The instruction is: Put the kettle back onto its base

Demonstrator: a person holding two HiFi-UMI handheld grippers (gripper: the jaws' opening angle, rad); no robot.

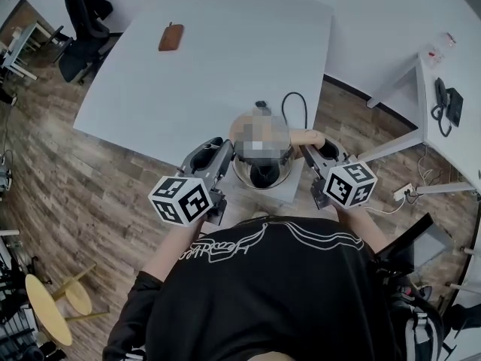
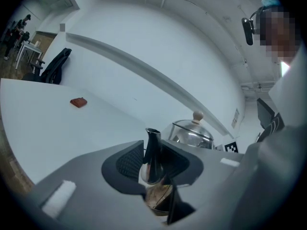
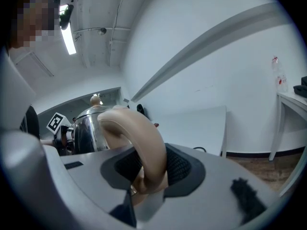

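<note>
— So, what does the left hand-held gripper (image 2: 152,163) grip?
— The spout (image 2: 152,145) of the steel kettle (image 2: 191,136), jaws narrowed onto it. The right hand-held gripper (image 3: 147,170) clamps its beige handle (image 3: 140,131), at the white tabletop's (image 1: 210,66) near edge.

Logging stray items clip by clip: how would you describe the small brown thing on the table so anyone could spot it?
Find the white table that fills the middle of the head view. Go to its far left part, away from the person and the steel kettle at the near edge. A small flat brown pouch lies there alone, the only brown thing on it.
</note>
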